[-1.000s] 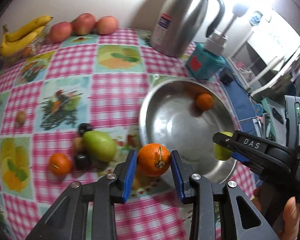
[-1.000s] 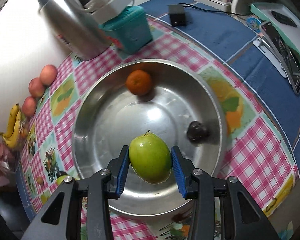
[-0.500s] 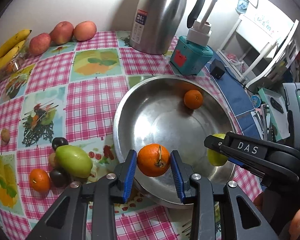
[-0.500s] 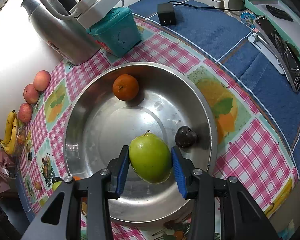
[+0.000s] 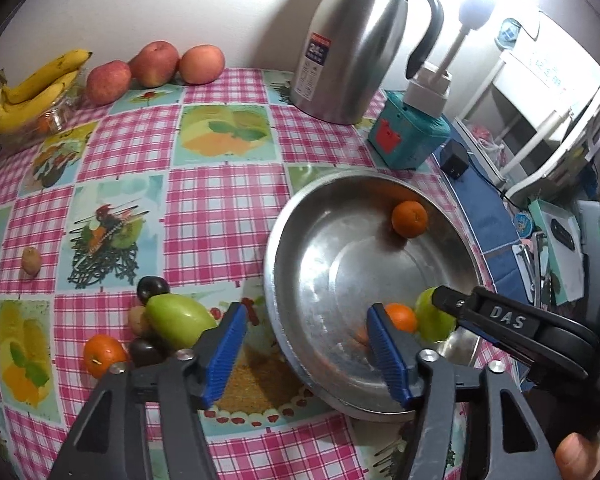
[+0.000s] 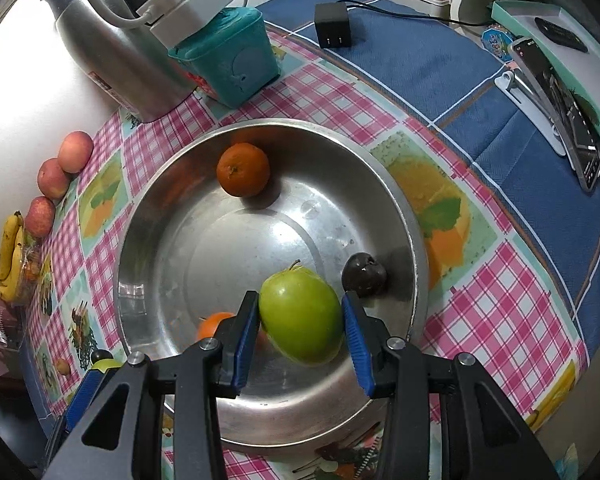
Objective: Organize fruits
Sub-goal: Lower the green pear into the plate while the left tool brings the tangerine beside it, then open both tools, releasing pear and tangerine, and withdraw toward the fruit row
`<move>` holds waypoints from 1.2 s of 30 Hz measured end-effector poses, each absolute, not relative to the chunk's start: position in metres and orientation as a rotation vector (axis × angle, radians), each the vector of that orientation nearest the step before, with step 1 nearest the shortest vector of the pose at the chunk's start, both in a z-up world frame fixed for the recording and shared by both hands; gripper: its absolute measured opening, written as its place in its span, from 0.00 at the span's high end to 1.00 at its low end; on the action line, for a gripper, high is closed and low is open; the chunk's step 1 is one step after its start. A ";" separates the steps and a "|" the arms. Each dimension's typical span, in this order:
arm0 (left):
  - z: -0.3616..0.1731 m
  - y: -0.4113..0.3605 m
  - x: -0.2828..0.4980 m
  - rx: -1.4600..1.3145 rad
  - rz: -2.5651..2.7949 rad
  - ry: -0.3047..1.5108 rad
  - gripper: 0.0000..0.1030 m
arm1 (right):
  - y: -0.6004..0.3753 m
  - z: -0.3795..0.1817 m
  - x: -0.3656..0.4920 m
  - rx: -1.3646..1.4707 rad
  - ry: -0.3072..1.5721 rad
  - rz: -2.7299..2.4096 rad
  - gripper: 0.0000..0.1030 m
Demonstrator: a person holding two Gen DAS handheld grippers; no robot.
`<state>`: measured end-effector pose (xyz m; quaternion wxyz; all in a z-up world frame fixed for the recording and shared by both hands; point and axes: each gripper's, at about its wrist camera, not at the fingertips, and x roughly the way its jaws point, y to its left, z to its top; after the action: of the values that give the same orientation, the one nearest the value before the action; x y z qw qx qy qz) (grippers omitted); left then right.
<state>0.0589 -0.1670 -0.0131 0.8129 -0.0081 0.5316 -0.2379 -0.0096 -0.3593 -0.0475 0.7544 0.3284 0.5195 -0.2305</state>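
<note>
Two grippers hung over the steel bowl (image 6: 413,240): right gripper (image 6: 300,330) clamped the green apple (image 6: 300,316) just above its near side, left gripper (image 5: 305,344) was opening, empty, with an orange (image 5: 399,317) just right of its fingers.

Three oranges: one (image 5: 409,219) at the bowl's (image 5: 300,248) far side, one (image 5: 399,317) near its front wall, one (image 5: 103,355) on the desk (image 5: 220,208). Two green fruits (image 6: 301,316) (image 5: 180,317). Three red apples (image 5: 156,63). Three dark plums (image 6: 363,274) (image 5: 152,287) (image 5: 146,352). One banana bunch (image 5: 36,88). One steel jug (image 5: 359,40).
</note>
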 end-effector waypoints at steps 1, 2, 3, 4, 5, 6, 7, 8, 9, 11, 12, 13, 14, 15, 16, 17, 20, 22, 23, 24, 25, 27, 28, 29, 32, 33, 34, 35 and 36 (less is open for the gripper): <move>-0.012 -0.165 0.059 -0.020 -0.500 1.130 0.25 | -0.359 -0.045 -0.010 0.711 1.120 -0.499 0.58; -0.010 -0.163 0.060 -0.021 -0.492 1.124 0.23 | -0.359 -0.042 -0.010 0.703 1.108 -0.498 0.58; -0.008 -0.160 0.060 -0.023 -0.481 1.116 0.18 | -0.359 -0.040 -0.010 0.695 1.097 -0.496 0.58; -0.006 -0.157 0.061 -0.024 -0.468 1.107 0.13 | -0.359 -0.038 -0.010 0.689 1.090 -0.495 0.58; -0.004 -0.154 0.062 -0.025 -0.454 1.097 0.11 | -0.358 -0.036 -0.009 0.684 1.083 -0.492 0.58; -0.002 -0.151 0.063 -0.025 -0.440 1.087 0.06 | -0.358 -0.034 -0.009 0.678 1.077 -0.489 0.58; -0.001 -0.149 0.064 -0.025 -0.428 1.080 0.03 | -0.357 -0.033 -0.009 0.673 1.072 -0.486 0.58; 0.001 -0.146 0.065 -0.026 -0.414 1.073 0.03 | -0.357 -0.030 -0.008 0.665 1.064 -0.484 0.58; 0.002 -0.142 0.066 -0.030 -0.399 1.068 0.00 | -0.356 -0.029 -0.009 0.659 1.058 -0.482 0.58; 0.004 -0.134 0.068 -0.038 -0.371 1.061 0.00 | -0.354 -0.025 -0.008 0.644 1.046 -0.478 0.57; 0.004 -0.130 0.069 -0.037 -0.353 1.061 0.00 | -0.353 -0.023 -0.008 0.635 1.043 -0.477 0.56; 0.004 -0.128 0.070 -0.031 -0.337 1.064 0.00 | -0.352 -0.022 -0.008 0.628 1.041 -0.474 0.54; 0.002 -0.126 0.071 -0.017 -0.308 1.076 0.00 | -0.351 -0.021 -0.008 0.619 1.040 -0.472 0.49; -0.002 -0.121 0.073 0.007 -0.261 1.104 0.00 | -0.350 -0.020 -0.007 0.610 1.039 -0.468 0.46; -0.005 -0.119 0.075 0.018 -0.236 1.121 0.00 | -0.348 -0.020 -0.007 0.600 1.039 -0.464 0.45; -0.010 -0.114 0.076 0.023 -0.210 1.139 0.00 | -0.347 -0.019 -0.007 0.588 1.041 -0.459 0.45; -0.019 -0.098 0.081 -0.006 -0.151 1.192 0.00 | -0.341 -0.020 -0.004 0.543 1.055 -0.448 0.38; -0.024 -0.086 0.083 -0.044 -0.126 1.216 0.00 | -0.337 -0.021 -0.002 0.520 1.066 -0.439 0.35; -0.026 -0.081 0.084 -0.061 -0.119 1.223 0.00 | -0.335 -0.022 -0.002 0.510 1.072 -0.434 0.35; -0.028 -0.075 0.085 -0.080 -0.107 1.233 0.00 | -0.333 -0.023 -0.001 0.502 1.078 -0.429 0.35; -0.028 -0.073 0.085 -0.087 -0.100 1.236 0.00 | -0.331 -0.024 0.000 0.496 1.083 -0.421 0.35; -0.029 -0.063 0.086 -0.110 -0.079 1.238 0.00 | -0.327 -0.025 0.001 0.486 1.091 -0.407 0.34; -0.028 -0.060 0.086 -0.118 -0.073 1.237 0.00 | -0.325 -0.025 0.001 0.478 1.093 -0.401 0.34; -0.028 -0.058 0.087 -0.126 -0.066 1.236 0.00 | -0.322 -0.025 0.002 0.467 1.094 -0.393 0.32; -0.025 -0.044 0.087 -0.151 -0.031 1.218 0.00 | -0.313 -0.024 0.005 0.434 1.099 -0.362 0.11; -0.023 -0.040 0.088 -0.152 -0.019 1.211 0.00 | -0.310 -0.024 0.006 0.425 1.098 -0.351 0.11; -0.022 -0.036 0.089 -0.153 -0.006 1.204 0.00 | -0.307 -0.023 0.006 0.417 1.099 -0.342 0.11; -0.020 -0.031 0.090 -0.150 0.010 1.193 0.00 | -0.303 -0.023 0.007 0.409 1.102 -0.334 0.11; -0.017 -0.024 0.090 -0.144 0.028 1.179 0.00 | -0.299 -0.023 0.008 0.397 1.108 -0.326 0.11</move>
<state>0.0903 -0.0242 -0.0173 0.8288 -0.0679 0.5553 0.0132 0.0077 -0.2990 -0.0231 0.8192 0.1865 0.5203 -0.1530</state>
